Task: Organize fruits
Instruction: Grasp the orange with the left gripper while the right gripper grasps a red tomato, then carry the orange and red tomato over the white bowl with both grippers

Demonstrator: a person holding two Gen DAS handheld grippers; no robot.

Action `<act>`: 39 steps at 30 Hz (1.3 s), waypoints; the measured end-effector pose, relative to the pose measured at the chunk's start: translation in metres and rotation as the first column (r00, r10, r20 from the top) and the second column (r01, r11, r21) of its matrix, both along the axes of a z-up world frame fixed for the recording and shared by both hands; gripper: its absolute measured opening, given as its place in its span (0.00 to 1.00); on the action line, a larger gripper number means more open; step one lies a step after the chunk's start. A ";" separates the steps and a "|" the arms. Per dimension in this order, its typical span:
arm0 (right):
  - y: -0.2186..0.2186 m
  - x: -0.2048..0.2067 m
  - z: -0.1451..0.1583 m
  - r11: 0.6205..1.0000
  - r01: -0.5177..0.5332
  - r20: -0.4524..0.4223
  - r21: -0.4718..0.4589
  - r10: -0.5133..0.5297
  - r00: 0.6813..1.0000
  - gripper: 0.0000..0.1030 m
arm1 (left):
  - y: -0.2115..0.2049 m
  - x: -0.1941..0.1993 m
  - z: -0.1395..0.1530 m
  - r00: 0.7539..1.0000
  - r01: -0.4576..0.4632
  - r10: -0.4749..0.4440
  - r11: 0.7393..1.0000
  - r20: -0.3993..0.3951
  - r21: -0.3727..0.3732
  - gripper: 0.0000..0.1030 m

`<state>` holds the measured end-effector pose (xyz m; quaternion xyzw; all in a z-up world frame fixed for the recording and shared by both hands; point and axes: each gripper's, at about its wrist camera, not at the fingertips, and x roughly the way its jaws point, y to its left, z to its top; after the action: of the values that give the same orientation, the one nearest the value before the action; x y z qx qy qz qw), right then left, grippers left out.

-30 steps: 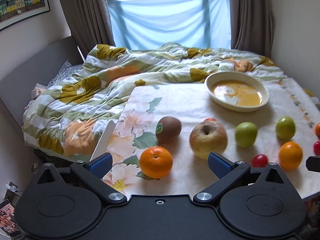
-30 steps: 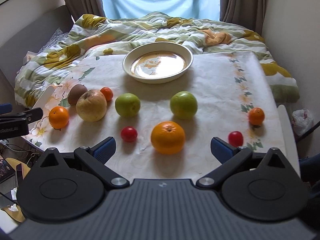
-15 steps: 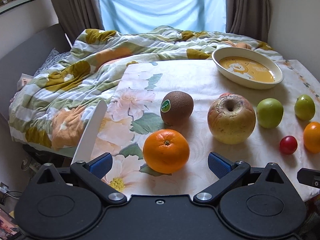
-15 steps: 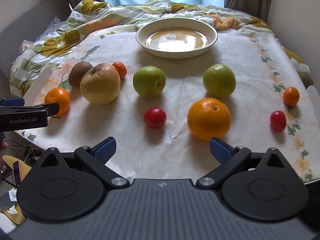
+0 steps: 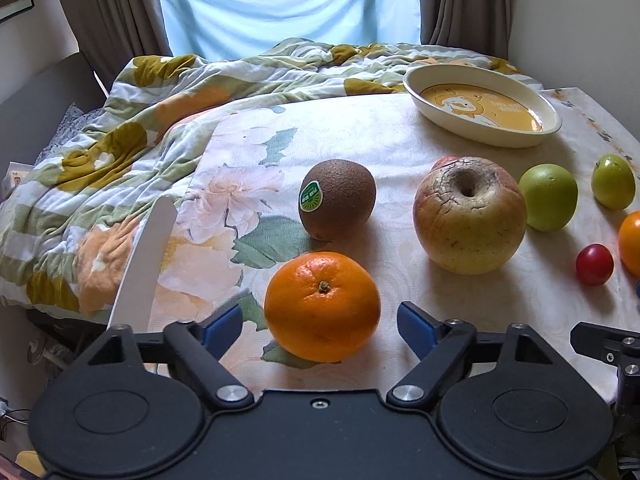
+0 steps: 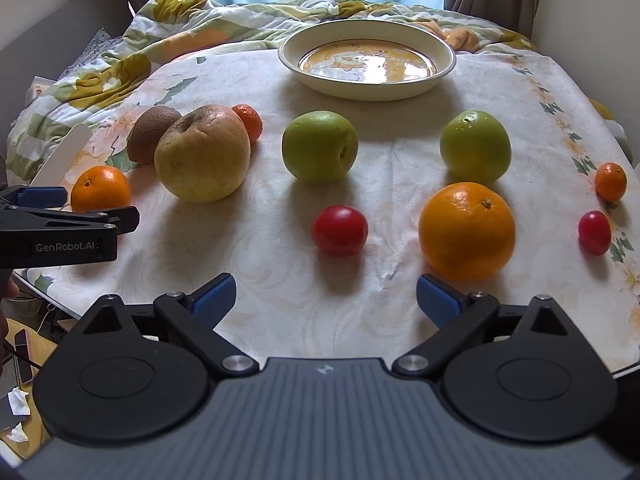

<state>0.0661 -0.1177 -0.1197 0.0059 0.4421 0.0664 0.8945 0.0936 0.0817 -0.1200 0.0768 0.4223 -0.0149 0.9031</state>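
Observation:
A small orange (image 5: 322, 306) lies near the table's front left edge, between the blue pads of my left gripper (image 5: 320, 326). The jaws are closing and a gap still shows on each side of the fruit. Behind it sit a brown kiwi (image 5: 338, 199) with a green sticker and a wrinkled yellow apple (image 5: 469, 216). My right gripper (image 6: 325, 300) stands open over bare cloth, with a red cherry tomato (image 6: 340, 230) just ahead and a large orange (image 6: 467, 231) ahead to the right. A cream bowl (image 6: 444, 76) with a yellow bottom stands at the back.
Two green apples (image 6: 319, 146) (image 6: 475, 146), two small mandarins (image 6: 249, 121) (image 6: 610, 181) and a second cherry tomato (image 6: 594, 232) lie on the floral tablecloth (image 6: 304, 312). A rumpled quilt (image 5: 120, 140) covers the bed behind and to the left. A white chair back (image 5: 144, 260) stands at the table's left edge.
Both grippers came down and closer to the table. The left jaws narrowed around the small orange. The right gripper drew nearer the cherry tomato and large orange, its jaws as wide as before.

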 end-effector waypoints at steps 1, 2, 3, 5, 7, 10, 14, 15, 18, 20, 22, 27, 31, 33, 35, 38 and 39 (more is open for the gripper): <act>0.001 0.001 -0.001 1.000 0.002 0.000 -0.004 -0.002 1.000 1.00 | 0.001 0.001 -0.001 1.000 0.004 -0.004 1.000 -0.002 -0.007 0.76; 0.003 0.002 -0.002 1.000 0.006 0.001 -0.012 -0.006 1.000 1.00 | 0.002 0.002 -0.002 1.000 0.008 -0.008 1.000 -0.007 -0.015 0.72; 0.005 0.003 -0.003 1.000 0.011 0.005 -0.026 -0.011 1.000 1.00 | 0.004 0.003 -0.003 1.000 0.012 -0.013 1.000 -0.016 -0.025 0.65; 0.007 0.006 -0.005 0.999 0.016 0.008 -0.038 -0.016 1.000 1.00 | 0.006 0.004 -0.003 1.000 0.013 -0.014 0.999 -0.013 -0.044 0.63; 0.008 0.011 -0.007 0.999 0.020 0.006 -0.037 -0.019 1.000 0.98 | 0.008 0.003 -0.003 1.000 0.014 -0.014 0.998 -0.012 -0.056 0.63; 0.010 0.016 -0.008 0.999 0.020 0.013 -0.044 -0.020 1.000 0.94 | 0.010 0.003 -0.002 1.000 0.017 -0.018 0.998 -0.010 -0.062 0.62; 0.013 0.021 -0.009 0.998 0.016 0.027 -0.066 -0.014 1.000 0.88 | 0.010 0.001 -0.002 1.000 0.024 -0.024 0.998 -0.012 -0.061 0.62; 0.014 0.022 -0.009 0.997 0.016 0.032 -0.069 -0.013 0.999 0.87 | 0.011 0.001 -0.001 1.000 0.022 -0.023 0.998 -0.015 -0.066 0.62; 0.014 0.024 -0.009 0.997 0.022 0.041 -0.074 -0.019 0.999 0.82 | 0.012 -0.002 -0.001 1.000 0.022 -0.024 0.997 -0.017 -0.078 0.62; 0.015 0.025 -0.008 0.996 0.022 0.046 -0.081 -0.019 0.999 0.74 | 0.012 -0.004 -0.001 1.000 0.022 -0.023 0.997 -0.017 -0.080 0.62; 0.016 0.026 -0.007 0.996 0.024 0.053 -0.087 -0.019 0.998 0.67 | 0.013 -0.007 -0.001 1.000 0.017 -0.019 0.996 -0.016 -0.083 0.62; 0.014 0.024 -0.007 0.996 0.029 0.070 -0.086 -0.023 0.997 0.47 | 0.012 -0.011 -0.001 1.000 0.011 -0.013 0.994 -0.012 -0.108 0.62; 0.013 0.023 -0.005 0.997 0.037 0.067 -0.065 -0.032 0.997 0.47 | 0.007 -0.015 0.003 1.000 0.014 -0.016 0.993 -0.012 -0.115 0.62; 0.011 0.022 -0.001 0.998 0.031 0.070 -0.056 -0.027 0.997 0.46 | 0.004 -0.018 0.008 1.000 0.018 -0.019 0.993 -0.002 -0.115 0.62; 0.009 0.020 0.005 0.999 0.020 0.074 -0.049 -0.017 0.997 0.46 | 0.000 -0.020 0.015 1.000 0.021 -0.021 0.993 0.005 -0.114 0.62; 0.005 0.018 0.015 0.999 0.009 0.082 -0.035 -0.006 0.997 0.46 | -0.006 -0.025 0.028 1.000 0.019 -0.016 0.993 0.023 -0.115 0.62; 0.003 0.018 0.019 0.999 0.006 0.086 -0.032 -0.004 0.996 0.46 | -0.009 -0.027 0.032 0.999 0.016 -0.013 0.993 0.030 -0.114 0.62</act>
<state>0.0838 -0.1150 -0.1011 -0.0101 0.4041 0.0574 0.9129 0.0669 0.0729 -0.0879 0.0281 0.4068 -0.0447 0.9120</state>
